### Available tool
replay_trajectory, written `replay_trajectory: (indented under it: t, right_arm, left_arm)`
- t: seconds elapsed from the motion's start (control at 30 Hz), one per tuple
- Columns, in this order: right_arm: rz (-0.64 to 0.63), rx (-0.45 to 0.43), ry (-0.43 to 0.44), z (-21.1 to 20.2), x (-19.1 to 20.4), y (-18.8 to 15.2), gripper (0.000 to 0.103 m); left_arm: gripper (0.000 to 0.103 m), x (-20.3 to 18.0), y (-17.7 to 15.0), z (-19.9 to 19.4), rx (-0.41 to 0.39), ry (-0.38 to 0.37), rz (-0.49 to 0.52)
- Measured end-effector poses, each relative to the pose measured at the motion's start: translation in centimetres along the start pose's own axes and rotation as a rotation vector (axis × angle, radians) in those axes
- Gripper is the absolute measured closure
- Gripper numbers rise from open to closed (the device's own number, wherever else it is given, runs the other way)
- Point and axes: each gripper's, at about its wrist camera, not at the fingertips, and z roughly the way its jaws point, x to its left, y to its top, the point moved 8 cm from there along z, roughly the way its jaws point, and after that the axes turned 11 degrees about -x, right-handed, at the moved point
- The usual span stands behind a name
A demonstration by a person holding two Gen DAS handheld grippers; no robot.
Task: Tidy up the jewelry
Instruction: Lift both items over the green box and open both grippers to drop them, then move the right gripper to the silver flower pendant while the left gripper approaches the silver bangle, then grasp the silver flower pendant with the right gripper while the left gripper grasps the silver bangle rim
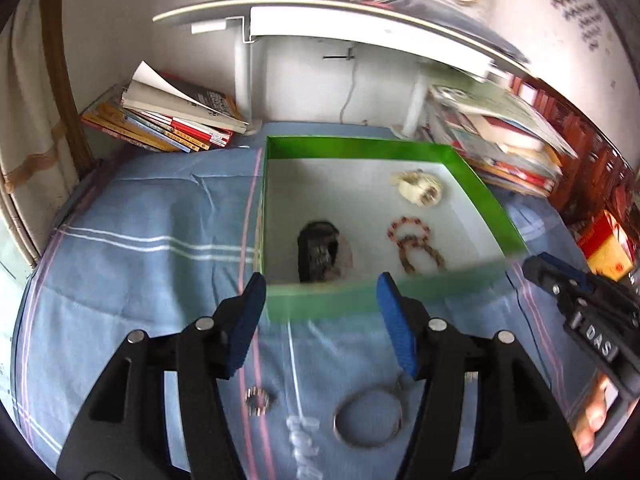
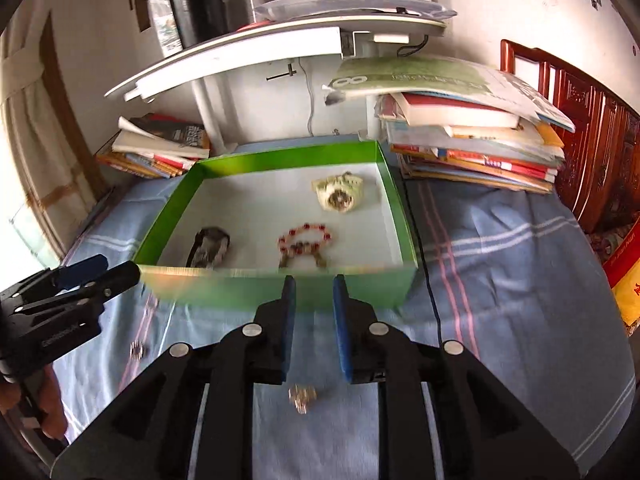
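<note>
The left tongs [image 1: 320, 300] point forward, jaws spread wide with nothing between the blue pads [image 1: 246, 320]. The right tongs [image 2: 314, 300] sit level too — jaws parted by a narrower gap, also empty. Bare fingers [image 1: 596, 420] grip the right handle, and each tool shows at the edge of the other's view.

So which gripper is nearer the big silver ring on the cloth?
Left. The left gripper hangs open right over the silver ring, which lies between its fingers in the left wrist view. The right gripper is off to the ring's right, near the green box corner.
</note>
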Motion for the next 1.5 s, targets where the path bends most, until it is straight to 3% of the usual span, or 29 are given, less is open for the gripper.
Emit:
replay_trajectory:
  t: [0.2,0.4,0.7,0.8,0.83,0.87,0.93,1.2,1.27,1.33,1.43,1.5]
  right_arm:
    - [0.05,0.158,0.029,2.0,-0.2,-5.6,0.084]
    - [-0.01,0.254,0.073,4.1,2.5,-8.7,0.084]
    - [-0.064,0.254,0.076,1.2,2.9,-11.0,0.084]
    - [-0.069,0.248,0.058,0.1,2.3,-11.3,0.084]
    - [-0.063,0.245,0.053,-0.1,2.1,-11.3,0.077]
    - [-0.056,0.24,0.053,-0.3,1.9,-11.3,0.064]
    - [-0.041,0.229,0.054,-0.6,1.5,-11.4,0.054]
    - [-0.082,0.216,0.015,-0.3,1.8,-11.7,0.057]
    - [-0.104,0.212,-0.004,-0.2,1.8,-11.7,0.074]
    - [-0.108,0.211,-0.002,-0.2,1.9,-11.7,0.08]
    - [-0.117,0.2,-0.001,-0.1,2.0,-11.7,0.082]
    - [-0.111,0.196,-0.003,0.0,1.9,-11.7,0.082]
  left_arm:
    - [0.045,-0.8,-6.2,-1.5,0.078,-0.014,0.065]
    - [0.043,-0.3,-9.0,0.6,0.164,-0.01,0.033]
    - [0.042,-1.3,-10.8,0.9,0.195,-0.022,0.067]
    - [0.045,-1.6,-11.3,1.2,0.209,-0.026,0.068]
    - [0.046,-1.7,-11.3,1.2,0.209,-0.022,0.072]
    - [0.046,-1.7,-11.4,1.3,0.206,-0.017,0.077]
    - [0.046,-1.8,-11.3,1.3,0.205,-0.013,0.075]
    - [0.047,-1.8,-11.1,1.7,0.192,0.02,0.082]
    - [0.052,-1.9,-11.1,1.6,0.186,0.023,0.082]
    - [0.067,-1.7,-11.0,1.5,0.18,0.028,0.075]
    - [0.083,-1.3,-10.9,1.5,0.167,0.043,0.06]
    - [0.088,-1.1,-10.9,1.4,0.163,0.049,0.049]
